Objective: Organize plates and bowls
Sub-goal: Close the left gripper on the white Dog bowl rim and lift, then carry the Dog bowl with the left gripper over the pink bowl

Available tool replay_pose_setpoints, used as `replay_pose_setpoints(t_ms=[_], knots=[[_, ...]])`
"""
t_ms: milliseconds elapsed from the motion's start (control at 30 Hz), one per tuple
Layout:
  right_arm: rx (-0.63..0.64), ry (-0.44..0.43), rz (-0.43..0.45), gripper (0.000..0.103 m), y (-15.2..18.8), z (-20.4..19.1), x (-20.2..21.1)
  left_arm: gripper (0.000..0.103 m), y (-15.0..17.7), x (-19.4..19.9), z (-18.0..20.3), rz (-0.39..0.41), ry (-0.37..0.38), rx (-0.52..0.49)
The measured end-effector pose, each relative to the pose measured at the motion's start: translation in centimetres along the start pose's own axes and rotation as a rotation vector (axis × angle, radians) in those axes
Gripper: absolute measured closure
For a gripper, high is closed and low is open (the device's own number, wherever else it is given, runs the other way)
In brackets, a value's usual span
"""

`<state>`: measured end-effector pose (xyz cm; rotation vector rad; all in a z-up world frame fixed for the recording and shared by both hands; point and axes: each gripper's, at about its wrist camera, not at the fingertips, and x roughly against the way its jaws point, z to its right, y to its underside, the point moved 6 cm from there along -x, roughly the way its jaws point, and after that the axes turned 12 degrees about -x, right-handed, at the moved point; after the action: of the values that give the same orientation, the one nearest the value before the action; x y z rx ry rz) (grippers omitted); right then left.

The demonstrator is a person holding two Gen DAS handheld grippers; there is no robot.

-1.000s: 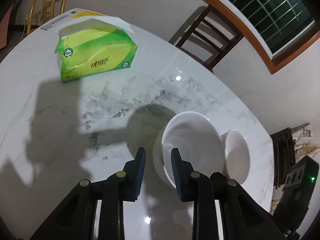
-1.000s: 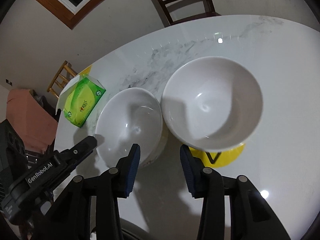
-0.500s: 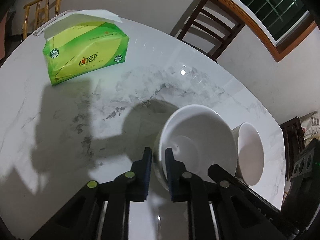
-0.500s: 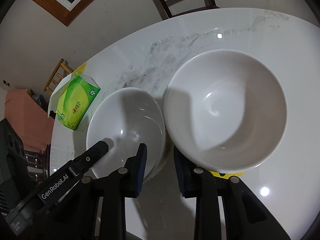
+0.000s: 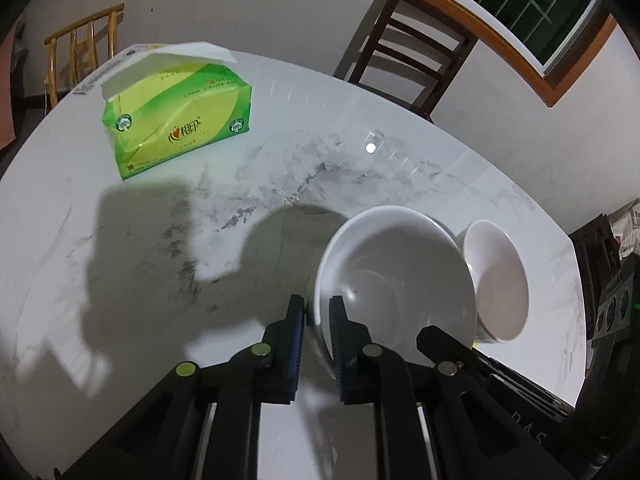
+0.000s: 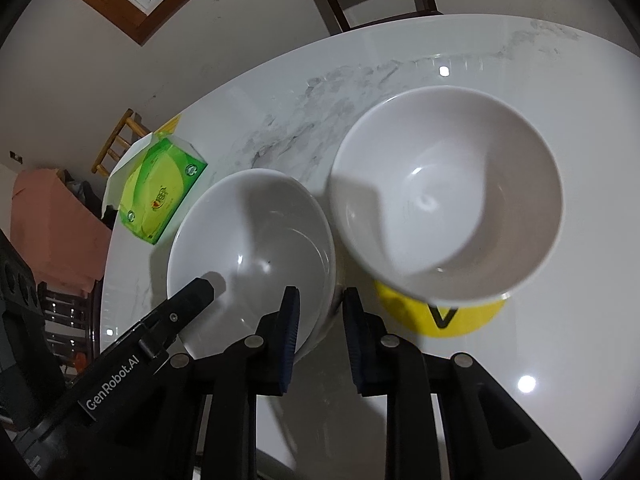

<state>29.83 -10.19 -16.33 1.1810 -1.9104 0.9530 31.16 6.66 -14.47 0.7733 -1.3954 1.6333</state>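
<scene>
Your left hand-held gripper (image 5: 317, 312) is pinching the near rim of the larger white bowl (image 5: 394, 276), one blue pad (image 5: 297, 332) outside the wall and the other inside, the gap between them narrow. That bowl is sitting on the marble worktop (image 5: 160, 240), directly ahead of the fingers and slightly to their right.

Your right hand-held gripper (image 6: 320, 304) is straddling the opposite edge of the same bowl (image 6: 256, 248): its left pad (image 6: 290, 328) is lying over the bowl's inside, its right pad just outside the wall. The jaws are narrow, yet from this angle you cannot tell whether they are actually clamping the rim or only bracketing it.

The second white bowl (image 6: 444, 196) is standing just beside the first, apparently touching it, ahead and to the right of your right fingers, over a yellow round sticker (image 6: 440, 312).

A green tissue pack (image 5: 176, 120) is resting well apart on the far-left side of the worktop.
</scene>
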Motion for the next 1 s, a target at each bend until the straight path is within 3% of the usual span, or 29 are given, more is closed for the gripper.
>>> replay_pose_setpoints(t_ms=[500,1000], knots=[[0.041,-0.050,0.047,0.082,3.3,-0.5,5.9,0.090,2.6,6.5,2.5,0.063,-0.035,-0.068],[0.075,-0.111,0.102,0.081,8.4,1.1,12.5,0.090,7.4,13.6,6.7,0.151,-0.064,-0.104]])
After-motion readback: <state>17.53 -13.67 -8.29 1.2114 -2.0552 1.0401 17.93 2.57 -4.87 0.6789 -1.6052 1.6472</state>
